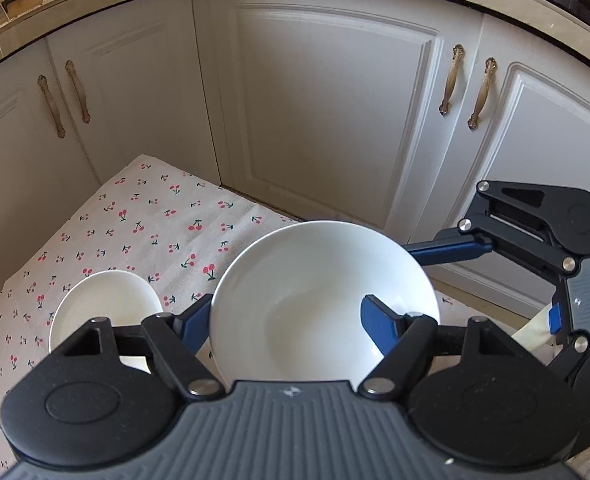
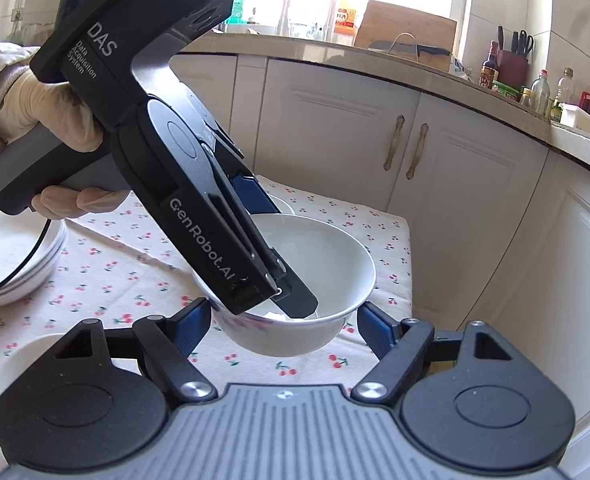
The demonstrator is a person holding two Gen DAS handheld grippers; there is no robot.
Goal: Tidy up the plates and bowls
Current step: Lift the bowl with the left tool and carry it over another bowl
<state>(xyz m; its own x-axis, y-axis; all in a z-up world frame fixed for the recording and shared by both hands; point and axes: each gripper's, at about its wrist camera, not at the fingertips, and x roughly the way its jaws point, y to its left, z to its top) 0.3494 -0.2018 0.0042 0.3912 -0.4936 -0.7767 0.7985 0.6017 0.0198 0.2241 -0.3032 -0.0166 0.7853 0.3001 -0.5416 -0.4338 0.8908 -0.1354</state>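
Blue pads of the left hand-held gripper pinch the near rim wall of a white bowl, one pad outside and one inside, holding it clear above the cherry-print surface. Empty and glazed, the bowl looks stiff, slippery and breakable, so the rim is probably the best purchase. Beside the bowl, the right hand-held gripper hangs apart, empty; left of the bowl sit stacked dishes, holding nothing visible.

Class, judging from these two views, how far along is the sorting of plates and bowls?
Done: rimmed dishes sit stacked on the cherry cloth. In hand: the left gripper pinches a white bowl by its wall, lifted off the cloth; the right gripper is open beside it. Left: a small white dish lies loose.
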